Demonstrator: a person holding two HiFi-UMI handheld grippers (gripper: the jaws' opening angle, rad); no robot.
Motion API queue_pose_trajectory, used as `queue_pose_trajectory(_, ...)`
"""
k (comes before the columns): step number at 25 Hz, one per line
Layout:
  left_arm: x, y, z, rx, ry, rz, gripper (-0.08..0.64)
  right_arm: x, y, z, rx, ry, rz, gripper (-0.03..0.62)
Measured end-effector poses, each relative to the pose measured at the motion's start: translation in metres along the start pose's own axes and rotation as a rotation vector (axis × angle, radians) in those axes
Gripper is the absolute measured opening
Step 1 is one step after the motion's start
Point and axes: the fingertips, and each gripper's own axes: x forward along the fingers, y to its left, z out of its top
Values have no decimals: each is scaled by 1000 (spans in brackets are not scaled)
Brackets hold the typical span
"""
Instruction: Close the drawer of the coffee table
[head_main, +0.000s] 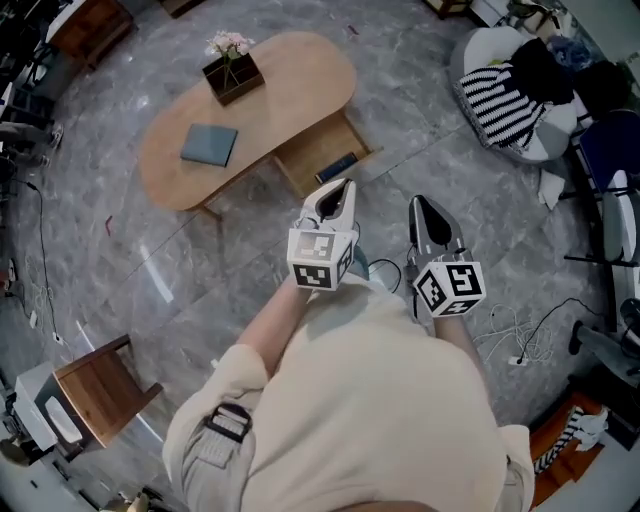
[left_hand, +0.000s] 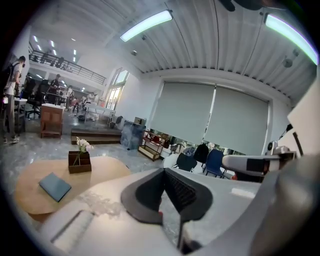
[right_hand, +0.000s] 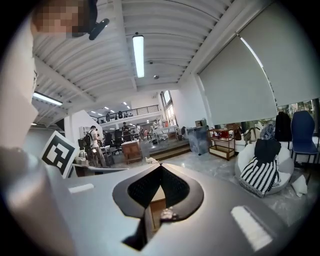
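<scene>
Closure had not begun: the drawer (head_main: 322, 148) stood pulled well out of the near side of the coffee table (head_main: 300, 60), with a dark flat item (head_main: 337, 166) lying near its front. Both tools hung over the floor, short of it. The left gripper (head_main: 338, 190) had its jaws shut together with nothing between them, as the left gripper view confirmed. The right gripper (head_main: 424, 206), beside it and a little farther from the drawer, was likewise closed and empty.

Closed jaws suited the job, to my mind, since a blunt tip pushes better than a pinch. The sound way would have been to set one or both tips flat against the middle of the drawer front, low enough not to ride over its top edge. The push should then have run straight along the line of the runners, in under the tabletop. An off-centre push risked skewing the drawer until it jammed. The dark item sat close to the front, so the tips ought not to have dipped inside the box. A slow finish would have spared the flower box (head_main: 232, 76) and the blue book (head_main: 209, 144) a jolt.
</scene>
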Motion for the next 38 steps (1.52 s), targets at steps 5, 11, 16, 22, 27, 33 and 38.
queue_pose_trajectory(5, 37, 31, 18, -34, -15, 64, 0, 53, -16, 19, -20, 23, 61, -2)
queue_pose_trajectory(11, 61, 68, 26, -83, -42, 143, 0, 100, -25, 22, -41, 62, 131, -2)
queue_pose_trajectory(16, 63, 93, 21, -108, -41, 201, 0, 127, -24, 18, -47, 84, 177, -2)
queue_pose_trajectory(22, 58, 111, 11, -127, -33, 247, 0, 152, -24, 10, -67, 129, 218, -2)
queue_pose_trajectory(27, 50, 132, -14, -196, -31, 333, 0, 174, -29, -11, -81, 205, 276, -2)
queue_pose_trajectory(33, 53, 173, -47, -273, -24, 431, 0, 221, -39, -42, -110, 306, 339, -2)
queue_pose_trajectory(38, 66, 202, -83, -345, -6, 499, 0, 256, -56, -70, -170, 379, 393, -2)
